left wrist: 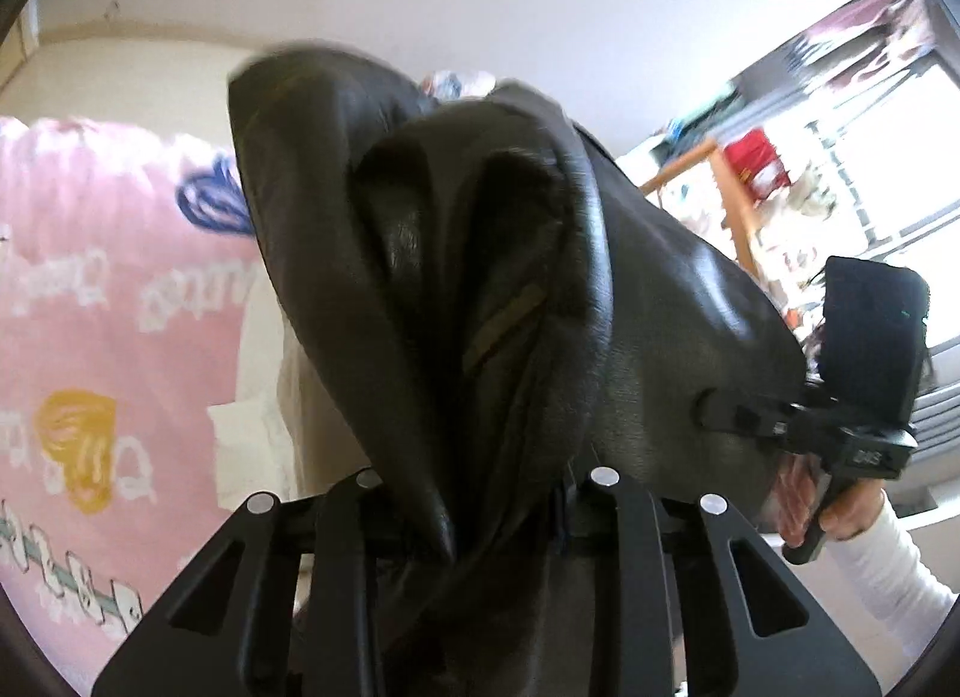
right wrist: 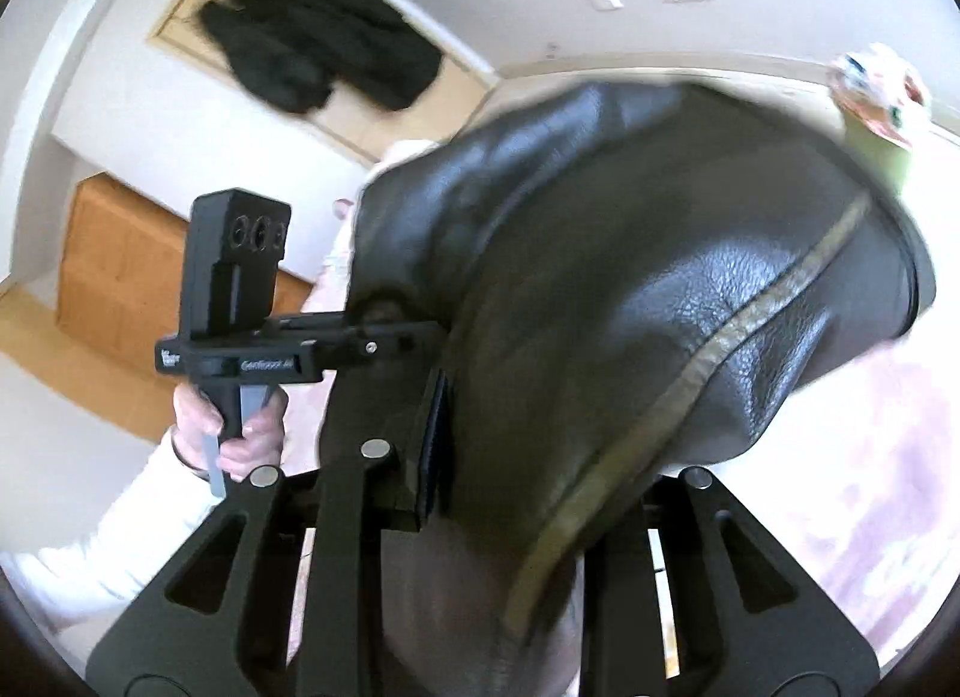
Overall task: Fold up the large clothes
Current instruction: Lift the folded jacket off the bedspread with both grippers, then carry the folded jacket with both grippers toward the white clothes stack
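Note:
A black leather jacket (left wrist: 480, 277) hangs in the air between both grippers, folds bunched and draped over the fingers. It fills the right wrist view too (right wrist: 630, 277), with a tan zipper strip (right wrist: 750, 313) running across it. My left gripper (left wrist: 474, 523) is shut on a fold of the jacket; its fingertips are hidden under the leather. My right gripper (right wrist: 480, 493) is shut on another edge of the jacket. The right gripper (left wrist: 714, 412) also shows in the left wrist view, pinching the jacket. The left gripper (right wrist: 420, 331) shows in the right wrist view, pinching it as well.
A pink printed bedspread (left wrist: 108, 301) lies at the left. A wooden shelf (left wrist: 732, 199) and bright window (left wrist: 888, 157) stand at the right. A black coat (right wrist: 318, 49) hangs on a door, with a wooden cabinet (right wrist: 132, 265) below it.

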The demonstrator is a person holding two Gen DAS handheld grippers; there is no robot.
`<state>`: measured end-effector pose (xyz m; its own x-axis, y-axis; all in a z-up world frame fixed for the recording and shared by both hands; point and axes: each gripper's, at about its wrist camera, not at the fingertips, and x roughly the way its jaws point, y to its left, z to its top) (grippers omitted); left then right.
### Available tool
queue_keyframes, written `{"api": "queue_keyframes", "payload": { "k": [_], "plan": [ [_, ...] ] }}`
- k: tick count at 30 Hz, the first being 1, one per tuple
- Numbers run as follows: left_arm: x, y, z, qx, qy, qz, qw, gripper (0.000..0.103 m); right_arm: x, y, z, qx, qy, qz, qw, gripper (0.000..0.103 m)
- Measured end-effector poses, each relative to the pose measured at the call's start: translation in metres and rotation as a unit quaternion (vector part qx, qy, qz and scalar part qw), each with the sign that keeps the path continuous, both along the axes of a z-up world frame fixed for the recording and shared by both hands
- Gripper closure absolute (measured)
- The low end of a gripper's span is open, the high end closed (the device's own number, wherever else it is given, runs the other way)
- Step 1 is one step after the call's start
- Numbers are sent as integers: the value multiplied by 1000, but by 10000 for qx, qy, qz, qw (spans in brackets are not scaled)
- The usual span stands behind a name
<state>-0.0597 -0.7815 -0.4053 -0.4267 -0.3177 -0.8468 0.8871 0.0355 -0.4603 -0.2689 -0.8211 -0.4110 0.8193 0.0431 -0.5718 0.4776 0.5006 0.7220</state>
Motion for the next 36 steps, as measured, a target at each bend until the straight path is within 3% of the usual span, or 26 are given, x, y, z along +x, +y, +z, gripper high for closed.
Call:
{"api": "queue_keyframes", "payload": {
  "k": [3,6,9,13,18,20,22,24,25,29,33,36],
  "plan": [
    [8,-18,-25,129,115,166,9997,73,1,-8,-6,-345,238,-62,9991,80],
    [39,-14,-34,268,278,215,9990,68,1,-18,-6,-333,423,92,9985,77],
    [51,-11,-40,385,244,47,9990,68,-5,-1,9,-363,435,141,9983,73],
    [53,-3,-23,545,-79,-249,9982,69,-29,5,11,-397,532,-40,9978,69],
    [46,6,22,441,-783,-672,9937,69,-46,35,41,-1051,835,-168,9908,69],
    [45,9,36,363,-995,-703,9919,70,-49,51,53,-1383,746,-138,9875,69],
    [44,8,52,176,-1043,-664,9922,71,-53,71,69,-1687,689,-310,9828,69],
    [43,4,70,-81,-799,-563,9952,71,-52,85,73,-1659,404,-310,9848,69],
    [40,1,80,-209,-730,-497,9959,71,-47,90,72,-1658,398,-217,9851,69],
    [13,-7,88,-405,-931,-549,9933,71,-12,110,29,-1556,1168,412,9800,69],
    [-11,-12,50,-140,-1422,-467,9886,71,-12,130,-11,-1493,1667,445,9736,69],
    [-22,-6,11,56,-1371,-255,9902,71,-23,135,-25,-1628,1896,358,9676,69]
  ]
}}
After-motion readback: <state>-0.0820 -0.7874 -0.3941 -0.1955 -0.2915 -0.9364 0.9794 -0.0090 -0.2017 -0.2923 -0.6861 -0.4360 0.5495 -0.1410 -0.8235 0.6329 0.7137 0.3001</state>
